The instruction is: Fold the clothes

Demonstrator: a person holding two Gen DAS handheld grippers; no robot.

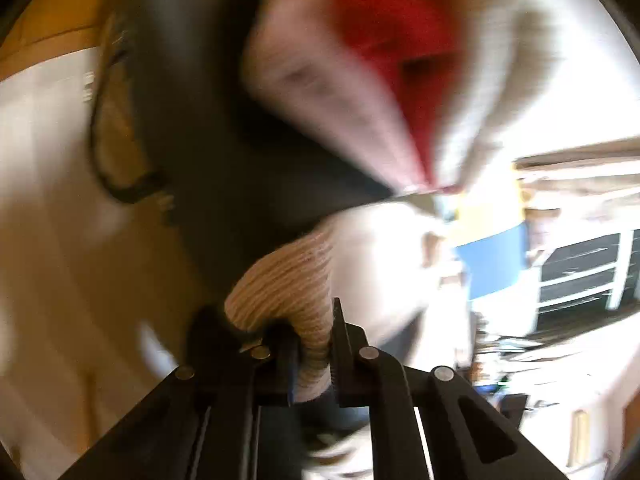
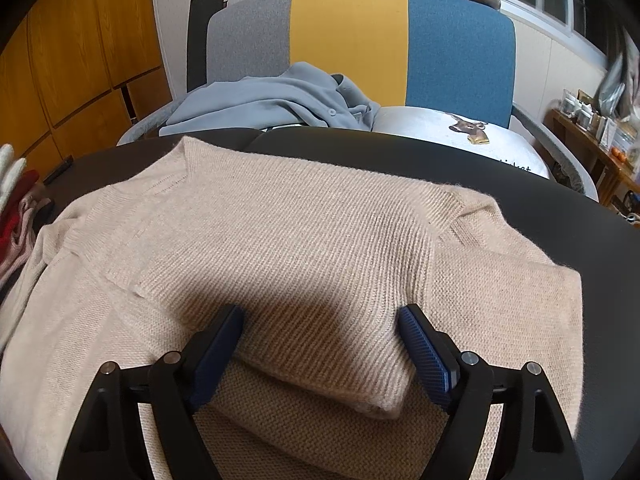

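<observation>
One beige sweater lies flat on the black table, its long way running side to side. My right gripper is wide open around the folded sleeve by the near edge. My left gripper pinches knit cloth.

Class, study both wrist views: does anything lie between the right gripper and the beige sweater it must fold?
Nothing visible does. The right gripper is open right over the beige sweater on the black table, its folded sleeve between the fingers. The left gripper already clamps knit fabric.
</observation>
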